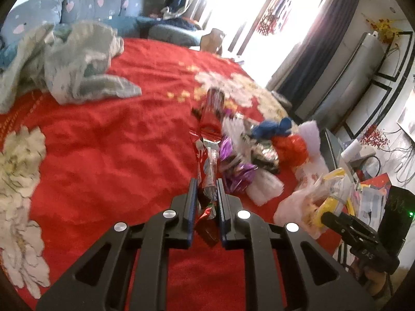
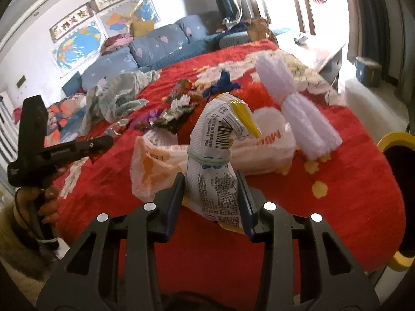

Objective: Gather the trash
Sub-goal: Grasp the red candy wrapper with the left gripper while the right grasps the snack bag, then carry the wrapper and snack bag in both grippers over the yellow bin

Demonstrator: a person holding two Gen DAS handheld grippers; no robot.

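My left gripper (image 1: 206, 184) is shut on a crumpled red foil wrapper (image 1: 210, 121) that sticks up and forward from between its fingers, above the red bedspread (image 1: 116, 142). My right gripper (image 2: 210, 178) is shut on a white snack bag (image 2: 212, 155) with a barcode, a yellow stripe and a rubber band around its neck. Just beyond the red wrapper lies a heap of trash: purple foil wrappers (image 1: 234, 163), a blue scrap (image 1: 275, 128), red plastic (image 1: 290, 147) and a white fringed bundle (image 2: 298, 119). A thin white and orange plastic bag (image 2: 155, 165) lies behind the snack bag.
A grey crumpled blanket (image 1: 77, 64) lies at the far left of the bed. Behind the bed stands a blue sofa (image 2: 155, 44). A yellow-rimmed black bin (image 2: 396, 194) stands at the right edge of the right wrist view. A hand (image 2: 46, 207) holds the left gripper's handle.
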